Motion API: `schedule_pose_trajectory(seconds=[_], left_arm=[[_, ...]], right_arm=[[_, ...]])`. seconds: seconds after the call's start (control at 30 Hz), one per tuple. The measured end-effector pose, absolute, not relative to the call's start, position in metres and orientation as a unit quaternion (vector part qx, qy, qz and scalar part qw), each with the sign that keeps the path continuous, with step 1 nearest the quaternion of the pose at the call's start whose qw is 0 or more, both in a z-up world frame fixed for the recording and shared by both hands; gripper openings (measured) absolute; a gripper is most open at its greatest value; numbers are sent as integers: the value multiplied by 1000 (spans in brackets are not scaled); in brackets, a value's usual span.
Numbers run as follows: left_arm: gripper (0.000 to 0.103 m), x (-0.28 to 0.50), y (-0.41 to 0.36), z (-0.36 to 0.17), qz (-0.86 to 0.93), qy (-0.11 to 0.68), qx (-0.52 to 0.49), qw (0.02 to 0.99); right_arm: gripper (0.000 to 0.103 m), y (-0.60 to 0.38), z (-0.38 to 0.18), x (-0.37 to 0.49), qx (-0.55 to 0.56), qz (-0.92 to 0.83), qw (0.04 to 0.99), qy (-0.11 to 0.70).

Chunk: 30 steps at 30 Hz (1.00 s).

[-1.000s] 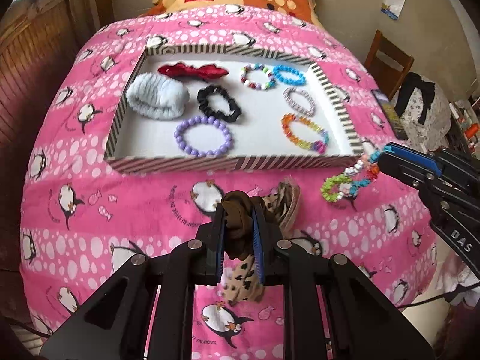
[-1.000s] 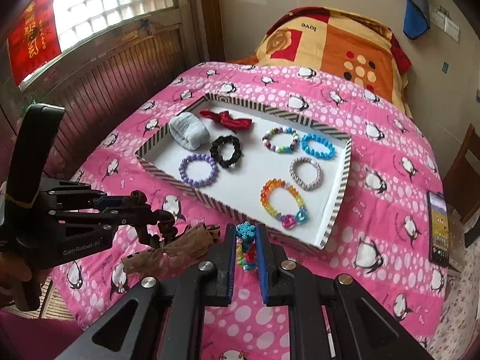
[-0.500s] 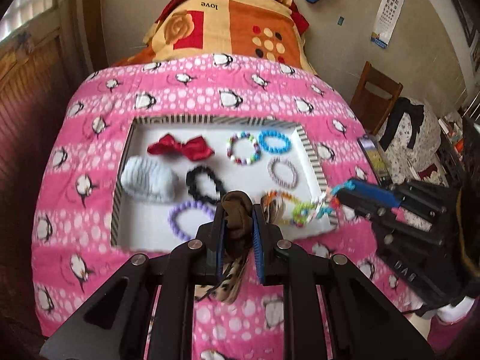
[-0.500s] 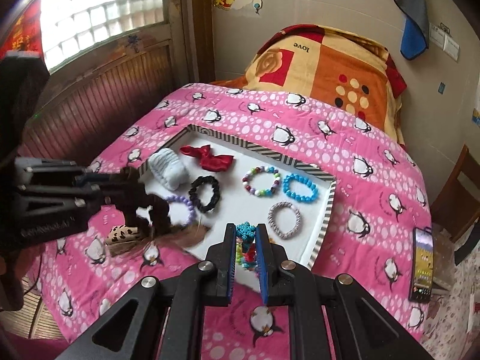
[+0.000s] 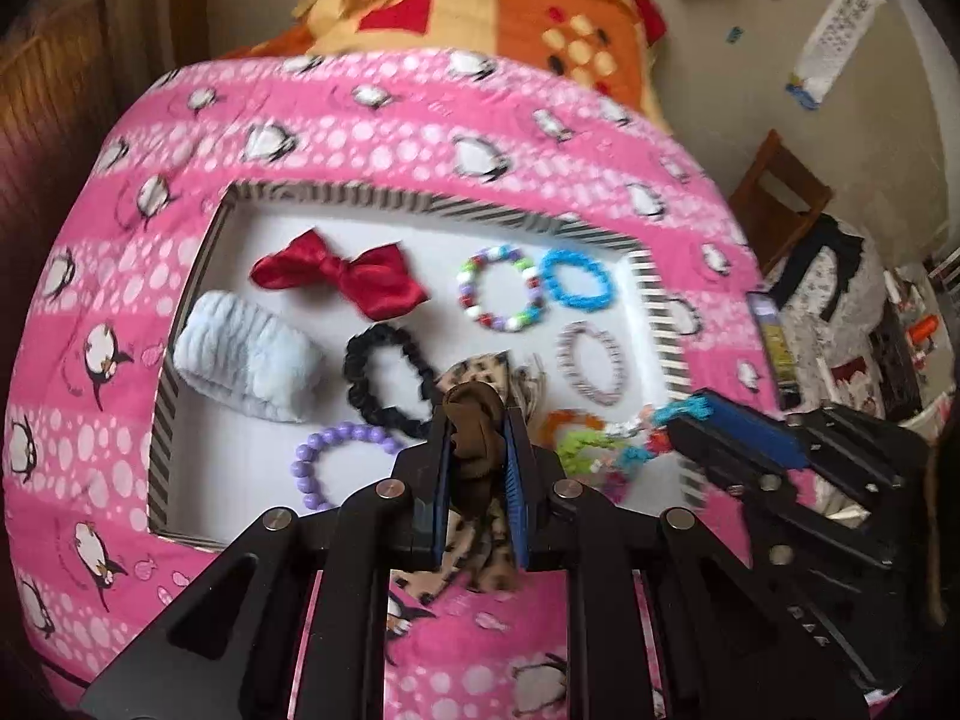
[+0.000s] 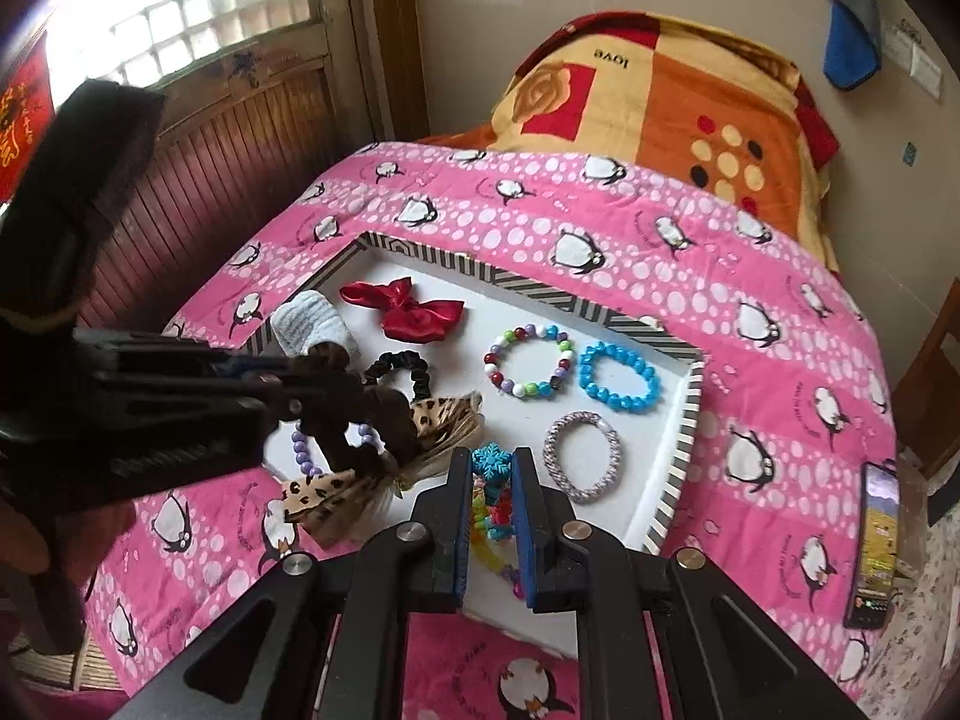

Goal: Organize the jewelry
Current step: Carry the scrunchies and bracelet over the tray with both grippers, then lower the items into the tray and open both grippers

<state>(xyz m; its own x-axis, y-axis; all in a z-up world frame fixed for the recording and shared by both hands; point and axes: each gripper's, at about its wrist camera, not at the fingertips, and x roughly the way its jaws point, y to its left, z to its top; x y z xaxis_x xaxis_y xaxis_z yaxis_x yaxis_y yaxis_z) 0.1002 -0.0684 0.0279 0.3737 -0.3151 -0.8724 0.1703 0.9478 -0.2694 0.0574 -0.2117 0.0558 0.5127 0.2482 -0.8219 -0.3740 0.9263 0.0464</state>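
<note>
Jewelry fills both our claws. Our left gripper (image 5: pixel 477 447) is clamped on a brown scrunchie with a leopard-print fabric bow (image 5: pixel 474 438), whose tails hang below the jaws. Our right gripper (image 6: pixel 492 480) pinches a string of bright plastic beads topped by a blue snowflake charm (image 6: pixel 491 461); the beads dangle between and under its fingers.

Both claws hover over the near edge of a shallow white tray with a black-and-white striped rim (image 6: pixel 690 420), the left claw to the left of the right one.

Beyond the claws, inside the tray, we count seven loose pieces in the right wrist view. Just ahead of the right claw lies one silver woven bracelet (image 6: pixel 583 456). Farther ahead sit one turquoise bead bracelet (image 6: pixel 621 381) and, touching or just beside it, one multicoloured round-bead bracelet (image 6: pixel 528 363). Ahead of the left claw lie one black ruffled scrunchie (image 6: pixel 399 369), one lilac bead bracelet (image 6: pixel 303 450) partly hidden, one pale blue fluffy band (image 6: pixel 315 324) and one red satin bow (image 6: pixel 414 312) at the far side. From the left wrist an orange bead bracelet (image 5: pixel 573 423) peeks out behind our held beads.

The tray rests on a pink penguin-print quilt (image 6: pixel 750 312). One phone (image 6: pixel 875 546) lies on the quilt's edge, off to the right.
</note>
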Motion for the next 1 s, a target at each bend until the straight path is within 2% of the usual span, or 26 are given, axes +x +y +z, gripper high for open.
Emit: schedule_pose_trajectory(seconds=[0.4, 0.8, 0.83, 0.93, 0.97, 1.0], left_arm=[[14, 121, -26, 5, -86, 548, -76, 829], [15, 129, -27, -10, -68, 557, -64, 825], [16, 129, -28, -9, -66, 555, -60, 827], [30, 126, -33, -6, -57, 547, -40, 835], [40, 124, -34, -4, -56, 542, -38, 838], [48, 122, -34, -2, -58, 537, -40, 841]], right_arm=[[12, -193, 12, 114, -71, 199, 843, 494], [12, -206, -38, 165, -32, 172, 826, 536], [12, -207, -40, 166, -29, 171, 825, 538], [13, -211, -41, 165, -11, 168, 821, 545], [17, -212, -39, 163, -5, 167, 822, 544], [26, -214, -35, 159, 3, 167, 826, 539]])
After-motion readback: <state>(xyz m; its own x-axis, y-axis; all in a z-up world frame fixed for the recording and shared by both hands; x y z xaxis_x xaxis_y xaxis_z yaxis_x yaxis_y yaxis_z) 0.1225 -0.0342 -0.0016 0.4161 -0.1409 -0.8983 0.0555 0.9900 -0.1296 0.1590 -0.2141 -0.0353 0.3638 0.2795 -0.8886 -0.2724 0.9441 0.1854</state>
